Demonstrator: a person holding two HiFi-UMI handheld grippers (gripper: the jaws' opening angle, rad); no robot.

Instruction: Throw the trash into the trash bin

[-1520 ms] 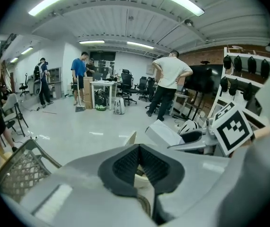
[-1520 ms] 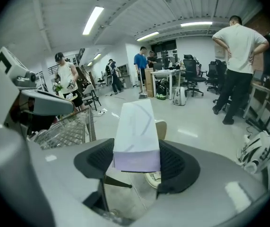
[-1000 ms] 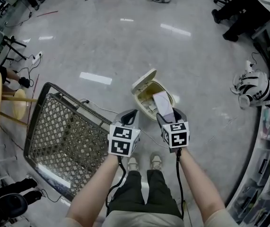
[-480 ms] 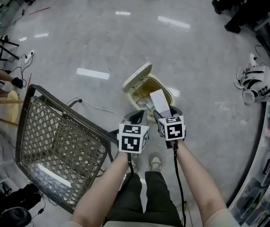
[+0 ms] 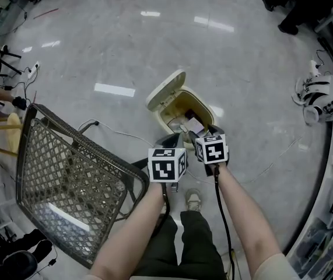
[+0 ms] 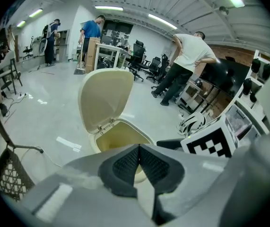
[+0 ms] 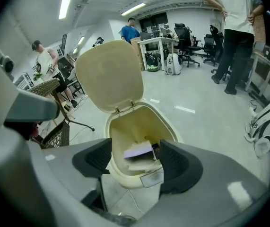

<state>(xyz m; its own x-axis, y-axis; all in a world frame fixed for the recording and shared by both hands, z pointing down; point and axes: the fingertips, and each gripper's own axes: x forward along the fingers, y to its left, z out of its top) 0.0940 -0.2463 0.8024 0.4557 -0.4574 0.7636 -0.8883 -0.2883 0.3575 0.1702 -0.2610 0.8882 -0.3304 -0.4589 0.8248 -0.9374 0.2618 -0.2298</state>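
A: While the lid [image 5: 165, 90] stands up, where's the trash, in or out?

B: In. The flat white trash [image 7: 139, 151] lies inside the trash bin [image 5: 164, 119], resting on other scraps low against the near wall. No counter shows. The bin sits on the floor, near a tipped wire cart [image 5: 73, 179].

A: Tongs?

B: The right gripper [image 7: 135, 161] hangs over the bin mouth with its jaws wide apart. Nothing is between them, and the trash shows below through the gap. The left gripper [image 6: 138, 161] is just beside it, jaws pressed together on nothing.

A: Progress?

B: The drop looks done, by my read. Neither gripper carries anything more. What's left is maybe pulling back and shutting the lid, if that counts.
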